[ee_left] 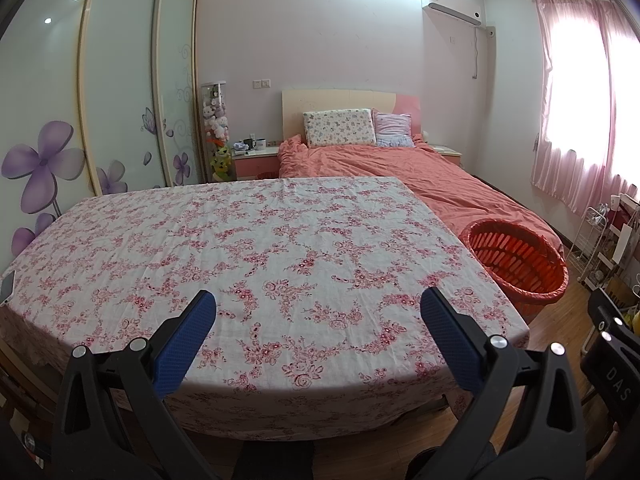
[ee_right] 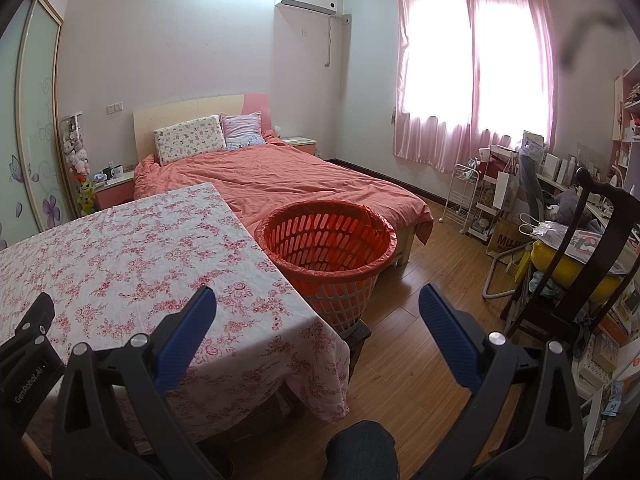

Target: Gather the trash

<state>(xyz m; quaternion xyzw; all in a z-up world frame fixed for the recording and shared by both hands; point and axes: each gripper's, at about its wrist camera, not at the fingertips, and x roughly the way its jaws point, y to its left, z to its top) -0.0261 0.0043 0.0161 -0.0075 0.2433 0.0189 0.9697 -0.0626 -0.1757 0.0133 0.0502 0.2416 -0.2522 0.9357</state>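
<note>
Currently both my tongs are spread wide, holding nothing.
Left tongs [ee_left: 318, 312] hover above the bench [ee_left: 256, 240]; right tongs [ee_right: 318, 310] face the orange basket [ee_right: 326, 240] beside the bench corner.

left tool [ee_left: 318, 312] agape | above table [ee_left: 256, 240] | basket [ee_left: 516, 260] right

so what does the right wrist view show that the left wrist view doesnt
Only the right wrist view: the whole window, the dark chair with its yellow cushion, and the desk clutter behind it. Only the left wrist view: the big purple flower on the wardrobe door and a phone at the table's left edge. Both: the floral table, orange basket, bed, and open, empty grippers, left and right.
</note>
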